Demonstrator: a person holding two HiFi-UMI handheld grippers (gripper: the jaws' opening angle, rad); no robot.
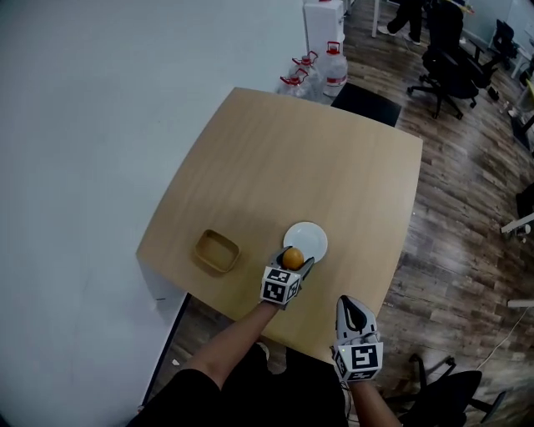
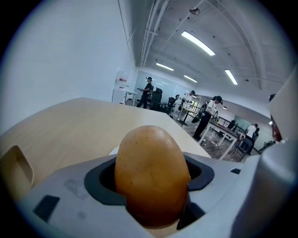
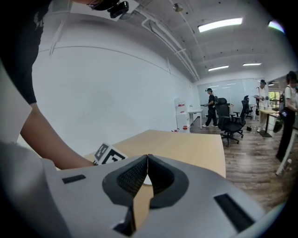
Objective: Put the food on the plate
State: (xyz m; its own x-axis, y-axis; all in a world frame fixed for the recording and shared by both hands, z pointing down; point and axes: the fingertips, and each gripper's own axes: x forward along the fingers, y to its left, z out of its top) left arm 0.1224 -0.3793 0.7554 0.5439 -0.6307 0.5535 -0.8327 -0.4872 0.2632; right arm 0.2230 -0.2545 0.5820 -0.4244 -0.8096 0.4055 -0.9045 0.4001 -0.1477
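Potato [image 2: 151,174] between left gripper [image 2: 153,186] fingers.

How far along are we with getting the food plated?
Done: the left claw is shut on the orange-brown food. In hand: it is at the white plate's near rim, not yet released. Left: set it down and open. The right claw is shut, empty.

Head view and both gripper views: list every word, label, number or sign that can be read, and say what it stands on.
No text is legible in any view.
Left marker cube, right marker cube: black-and-white square patterns, no letters.
Water bottles: labels too small to read.
White unit: red patch, too blurred to read.
No print shows on the food, plate or tan tray.
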